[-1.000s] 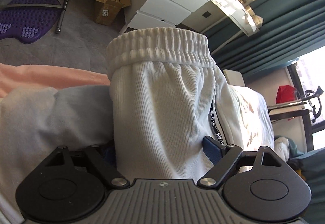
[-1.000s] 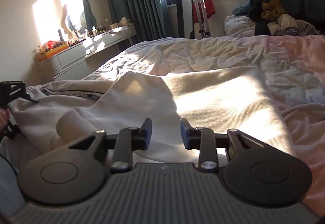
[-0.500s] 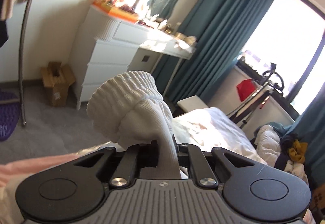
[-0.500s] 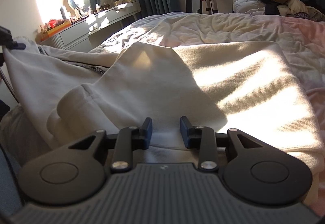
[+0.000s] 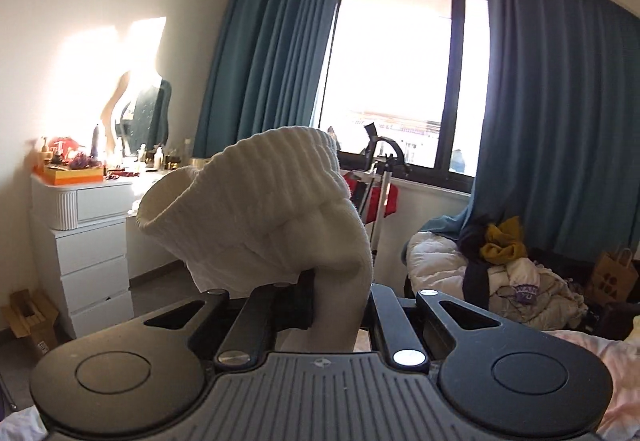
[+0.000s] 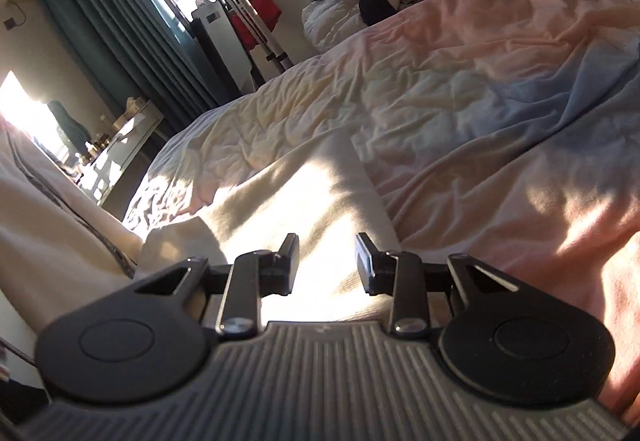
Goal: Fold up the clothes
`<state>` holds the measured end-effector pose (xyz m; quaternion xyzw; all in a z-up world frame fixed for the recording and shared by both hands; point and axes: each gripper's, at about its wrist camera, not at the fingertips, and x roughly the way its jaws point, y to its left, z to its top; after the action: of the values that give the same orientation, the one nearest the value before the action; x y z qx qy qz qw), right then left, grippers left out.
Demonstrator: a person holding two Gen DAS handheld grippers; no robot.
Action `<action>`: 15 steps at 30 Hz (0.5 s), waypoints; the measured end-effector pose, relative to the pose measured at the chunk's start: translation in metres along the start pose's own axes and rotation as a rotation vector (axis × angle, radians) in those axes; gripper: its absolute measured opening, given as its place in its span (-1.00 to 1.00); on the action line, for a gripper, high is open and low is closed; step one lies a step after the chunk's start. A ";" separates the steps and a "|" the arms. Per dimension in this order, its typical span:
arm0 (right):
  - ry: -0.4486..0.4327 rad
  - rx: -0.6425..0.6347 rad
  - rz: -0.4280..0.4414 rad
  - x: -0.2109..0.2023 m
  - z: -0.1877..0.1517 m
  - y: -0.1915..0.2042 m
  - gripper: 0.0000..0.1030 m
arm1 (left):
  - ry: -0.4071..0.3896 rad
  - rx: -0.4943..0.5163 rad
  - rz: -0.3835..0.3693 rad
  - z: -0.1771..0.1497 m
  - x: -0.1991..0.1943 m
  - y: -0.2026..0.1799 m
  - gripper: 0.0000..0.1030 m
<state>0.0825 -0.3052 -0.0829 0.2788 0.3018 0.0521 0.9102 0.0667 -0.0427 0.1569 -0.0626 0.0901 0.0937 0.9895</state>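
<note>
My left gripper (image 5: 338, 301) is shut on the ribbed cuff end of a white garment (image 5: 280, 209) and holds it raised in the air, the cuff bunched above the fingers. In the right wrist view the same white garment (image 6: 320, 209) lies spread on the bed, sunlit, with a lifted part rising at the left edge (image 6: 48, 225). My right gripper (image 6: 327, 261) is open and empty, low over the flat part of the garment.
The bed (image 6: 500, 89) has a rumpled pink and blue cover. A white dresser (image 5: 88, 241) stands left. A clothes pile (image 5: 508, 273) lies under the window with blue curtains (image 5: 556, 121). A metal stand with red cloth (image 5: 380, 185) is behind the cuff.
My left gripper closed on the white cuff and lifted it from the bed edge, swinging up to face the window. My right gripper tilted and stayed open over the garment.
</note>
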 end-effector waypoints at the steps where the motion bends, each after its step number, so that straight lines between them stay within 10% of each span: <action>1: -0.028 0.025 0.008 -0.007 0.008 -0.006 -0.33 | 0.000 0.020 -0.018 -0.009 -0.001 -0.019 -0.83; 15: -0.105 0.266 0.062 -0.024 0.044 -0.081 -0.33 | 0.202 0.518 -0.228 -0.213 -0.009 -0.193 -0.83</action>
<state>0.0825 -0.4001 -0.0854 0.4083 0.2491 0.0252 0.8778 0.0603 -0.2628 -0.0287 0.1731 0.2012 -0.0509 0.9628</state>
